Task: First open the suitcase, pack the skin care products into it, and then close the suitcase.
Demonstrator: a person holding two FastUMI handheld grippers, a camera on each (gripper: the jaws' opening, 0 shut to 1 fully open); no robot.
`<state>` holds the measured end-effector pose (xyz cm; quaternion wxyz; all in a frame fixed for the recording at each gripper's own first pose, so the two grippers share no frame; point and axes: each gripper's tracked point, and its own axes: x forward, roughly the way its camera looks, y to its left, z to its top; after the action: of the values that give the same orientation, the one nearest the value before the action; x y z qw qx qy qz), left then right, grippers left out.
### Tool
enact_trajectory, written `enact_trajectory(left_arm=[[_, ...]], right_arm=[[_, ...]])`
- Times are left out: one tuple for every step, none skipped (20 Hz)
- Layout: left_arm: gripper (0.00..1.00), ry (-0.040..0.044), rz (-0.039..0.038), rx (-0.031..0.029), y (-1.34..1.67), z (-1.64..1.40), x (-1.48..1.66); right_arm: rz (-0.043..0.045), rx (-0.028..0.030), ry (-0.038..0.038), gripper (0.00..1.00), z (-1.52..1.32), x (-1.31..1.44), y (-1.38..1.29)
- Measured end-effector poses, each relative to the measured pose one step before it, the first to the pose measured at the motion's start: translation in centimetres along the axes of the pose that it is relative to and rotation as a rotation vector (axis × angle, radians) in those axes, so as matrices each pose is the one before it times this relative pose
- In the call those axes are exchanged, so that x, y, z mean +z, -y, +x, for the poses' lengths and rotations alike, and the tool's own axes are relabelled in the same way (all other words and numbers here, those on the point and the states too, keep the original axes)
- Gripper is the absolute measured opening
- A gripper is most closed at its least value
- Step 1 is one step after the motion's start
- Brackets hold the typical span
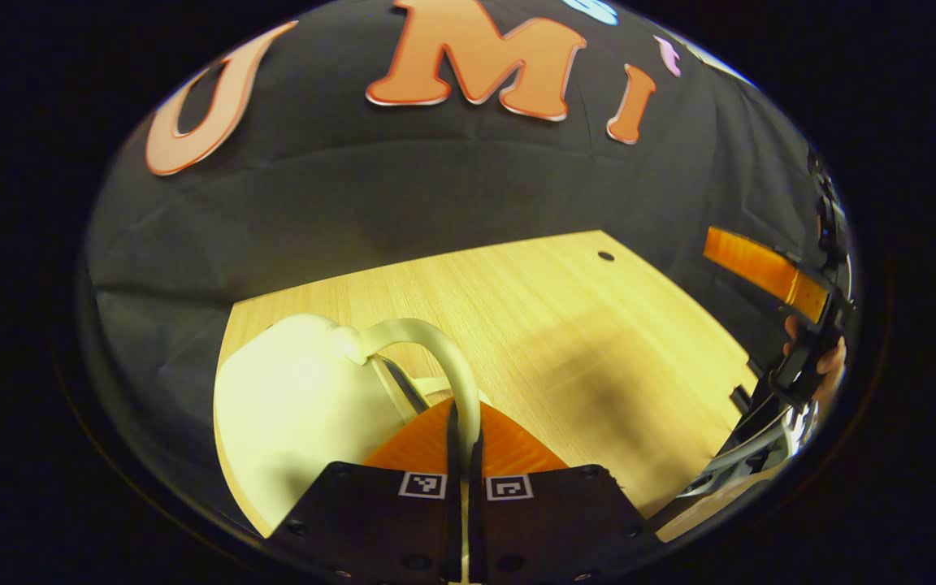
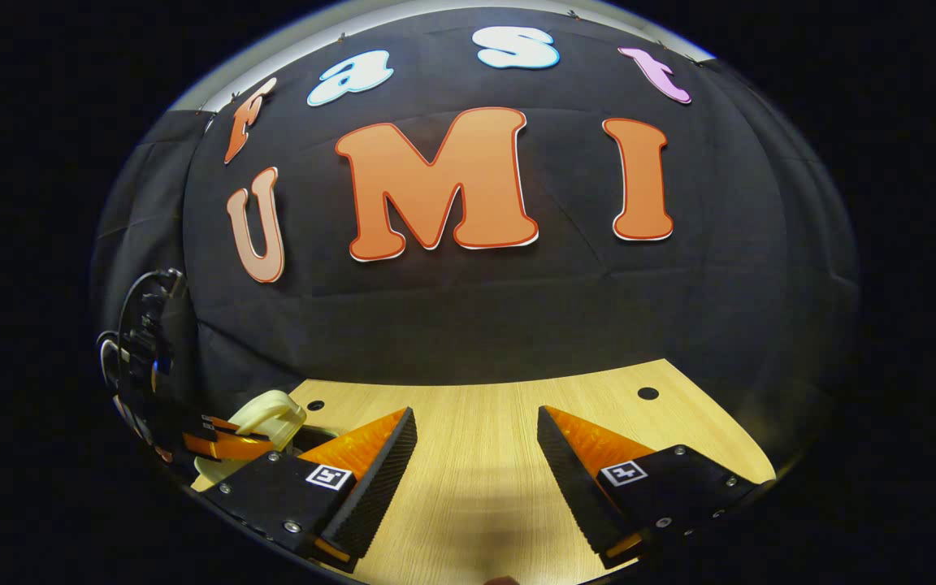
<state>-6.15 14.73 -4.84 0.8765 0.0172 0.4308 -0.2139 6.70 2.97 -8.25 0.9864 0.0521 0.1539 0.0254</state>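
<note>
a: left gripper [image 1: 465, 455] status?
b: i read it clamped on the handle [image 1: 435, 345] of the suitcase [image 1: 297, 406], which sits on the table [image 1: 565, 325].
a: right gripper [image 2: 476, 463]?
b: fingers spread wide, holding nothing, off to the suitcase's right.

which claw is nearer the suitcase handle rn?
Left. The left claw is shut on the suitcase handle, both fingers pressing on it. The right claw hangs open over the bare table, off to the handle's side.
</note>
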Motion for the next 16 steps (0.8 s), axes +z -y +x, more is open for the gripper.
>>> enact_trajectory(left_arm=[[0.04,-0.04159,0.02236,0.00386,0.489,0.714,-1.238],[0.04,-0.03671,0.02755,0.01351,0.355,1.028,-0.73],[0.04,-0.04091,0.02732,0.02335,0.424,0.982,-0.801],[0.04,-0.02837,0.04756,0.02935,0.405,0.822,-0.823],[0.04,-0.01905,0.04921,0.03314,0.316,0.758,-0.377],[0.04,-0.02265,0.03715,0.02538,0.391,0.738,-0.454],[0.04,-0.02566,0.02635,0.01964,0.481,0.779,-0.605],[0.04,-0.03137,0.00713,0.01263,0.62,0.739,-0.798],[0.04,-0.02302,0.0046,0.01448,0.696,0.648,-0.711],[0.04,-0.01085,0.00963,0.02556,0.5,0.425,-0.534],[0.04,0.0053,0.01824,0.03027,0.379,0.247,-0.213],[0.04,0.01163,0.0151,0.03084,0.257,0.095,-0.036],[0.05,0.01503,0.0116,0.03228,0.216,-0.03,0.105],[0.07,0.00892,-0.00089,0.01922,0.339,0.122,0.099],[0.1,0.00458,-0.01877,0.00009,0.71,-0.04,0.079],[0.19,0.02208,-0.02718,-0.02179,-0.096,-1.541,0.224]], right_arm=[[0.00384,-0.00226,-0.00346,0.95,0.059,-0.115,0.146],[0.00263,0.00248,-0.0013,0.96,0.005,-0.169,0.051],[-0.00027,-0.00467,-0.00193,0.96,-0.03,-0.153,0.136],[-0.00124,0.00095,-0.00088,0.96,-0.072,-0.064,0.151],[-0.00069,-0.00632,-0.00219,0.96,-0.057,-0.164,0.209],[0.00259,-0.0019,-0.00172,0.96,0.006,-0.113,0.189],[0.00286,-0.00085,-0.00221,0.96,-0.098,-0.108,0.158],[0.00135,-0.00367,0.00015,0.96,-0.065,-0.021,0.19],[0.00115,-0.00248,-0.00091,0.96,0.013,-0.047,0.216],[0.00024,-0.00688,-0.00197,0.96,-0.139,-0.141,0.388],[0.00146,-0.0003,0.00144,0.96,-0.098,0.076,0.211],[-0.00059,-0.00651,0.00206,0.96,-0.038,0.093,0.272],[-0.00078,-0.00269,0.00099,0.96,-0.061,-0.033,0.253],[-0.00121,-0.00673,-0.00121,0.96,0.05,-0.029,0.364],[0.00029,-0.00381,-0.00164,0.96,-0.077,0.005,0.305],[0.00059,-0.00266,0.00074,0.96,0.038,0.011,0.146]])
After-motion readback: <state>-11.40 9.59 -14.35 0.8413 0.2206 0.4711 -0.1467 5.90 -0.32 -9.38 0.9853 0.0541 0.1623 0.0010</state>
